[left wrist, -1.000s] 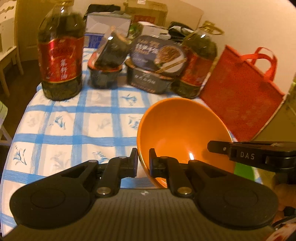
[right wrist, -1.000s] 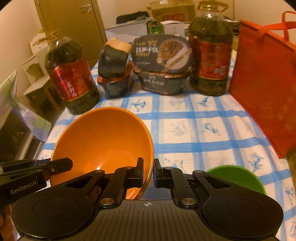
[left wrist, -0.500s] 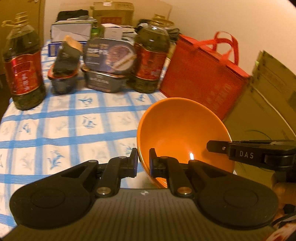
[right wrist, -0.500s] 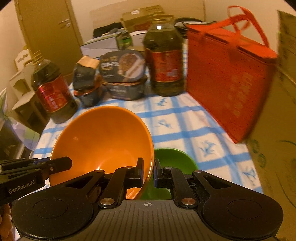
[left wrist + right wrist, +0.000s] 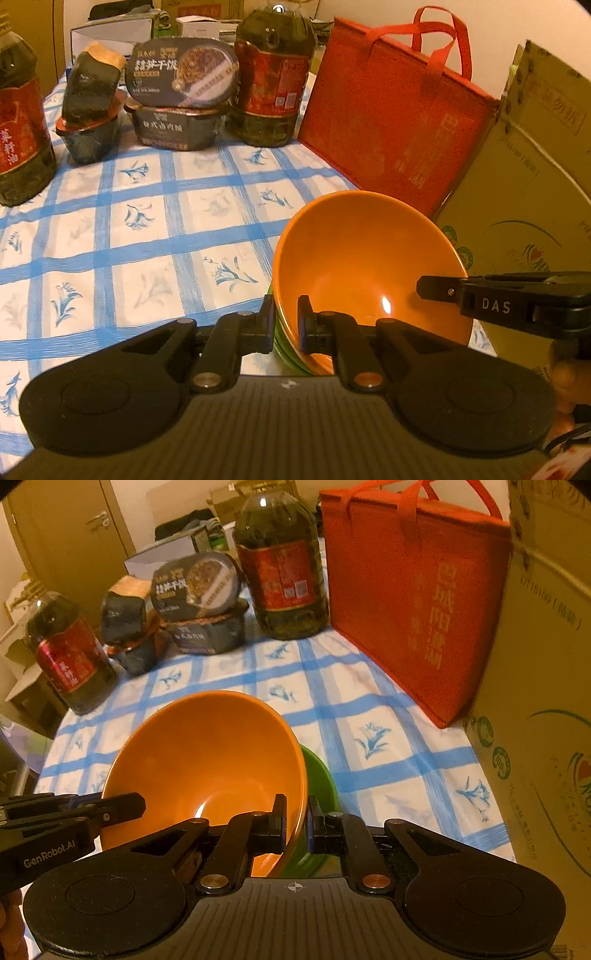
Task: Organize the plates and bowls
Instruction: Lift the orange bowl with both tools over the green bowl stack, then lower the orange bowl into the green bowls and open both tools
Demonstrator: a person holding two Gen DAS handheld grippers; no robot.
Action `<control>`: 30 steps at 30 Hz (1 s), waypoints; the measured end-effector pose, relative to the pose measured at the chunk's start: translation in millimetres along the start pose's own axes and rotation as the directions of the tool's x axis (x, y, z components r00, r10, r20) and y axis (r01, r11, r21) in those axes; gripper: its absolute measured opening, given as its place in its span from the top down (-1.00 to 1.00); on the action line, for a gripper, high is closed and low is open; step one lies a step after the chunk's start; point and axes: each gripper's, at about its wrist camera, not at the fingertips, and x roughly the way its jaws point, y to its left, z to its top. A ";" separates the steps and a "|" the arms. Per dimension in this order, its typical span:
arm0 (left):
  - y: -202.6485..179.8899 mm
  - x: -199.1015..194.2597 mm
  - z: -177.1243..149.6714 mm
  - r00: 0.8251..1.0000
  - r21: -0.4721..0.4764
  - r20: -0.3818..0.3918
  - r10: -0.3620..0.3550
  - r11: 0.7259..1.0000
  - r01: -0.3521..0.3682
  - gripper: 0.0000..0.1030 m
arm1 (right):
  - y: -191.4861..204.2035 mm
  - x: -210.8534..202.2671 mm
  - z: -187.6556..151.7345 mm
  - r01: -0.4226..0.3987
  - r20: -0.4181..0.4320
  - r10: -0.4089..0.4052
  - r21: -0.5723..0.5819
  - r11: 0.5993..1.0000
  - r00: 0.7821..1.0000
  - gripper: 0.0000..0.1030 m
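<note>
An orange bowl point(image 5: 365, 258) is held by both grippers, one on each side of its rim. My left gripper point(image 5: 286, 325) is shut on the bowl's left rim. My right gripper point(image 5: 296, 823) is shut on the right rim of the same orange bowl point(image 5: 207, 753). A green bowl point(image 5: 319, 779) sits on the tablecloth directly beneath the orange one; its green edge also shows in the left wrist view point(image 5: 282, 343). The orange bowl rests in or just over the green bowl; I cannot tell whether they touch.
Blue-checked tablecloth point(image 5: 147, 236). A red tote bag point(image 5: 391, 122) and a cardboard box point(image 5: 524, 184) stand close on the right. Oil bottles point(image 5: 273, 74) point(image 5: 18, 122) and stacked food tubs point(image 5: 181, 99) line the back.
Both grippers carried the orange bowl rightward across the table and down over the green bowl. The grip on both rims has not changed.
</note>
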 end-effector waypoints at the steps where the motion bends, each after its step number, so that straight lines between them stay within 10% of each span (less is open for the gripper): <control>1: 0.5 3.4 -0.1 1.000 -0.001 -0.005 -0.002 1.000 0.002 0.81 | -1.9 3.1 -0.2 0.000 -0.004 0.000 0.001 1.000 1.000 0.81; 30: -2.2 43.2 -7.6 0.999 0.059 -0.040 0.036 0.998 -0.033 0.81 | -11.2 35.0 -12.6 0.020 0.006 -0.020 -0.045 0.999 1.000 0.80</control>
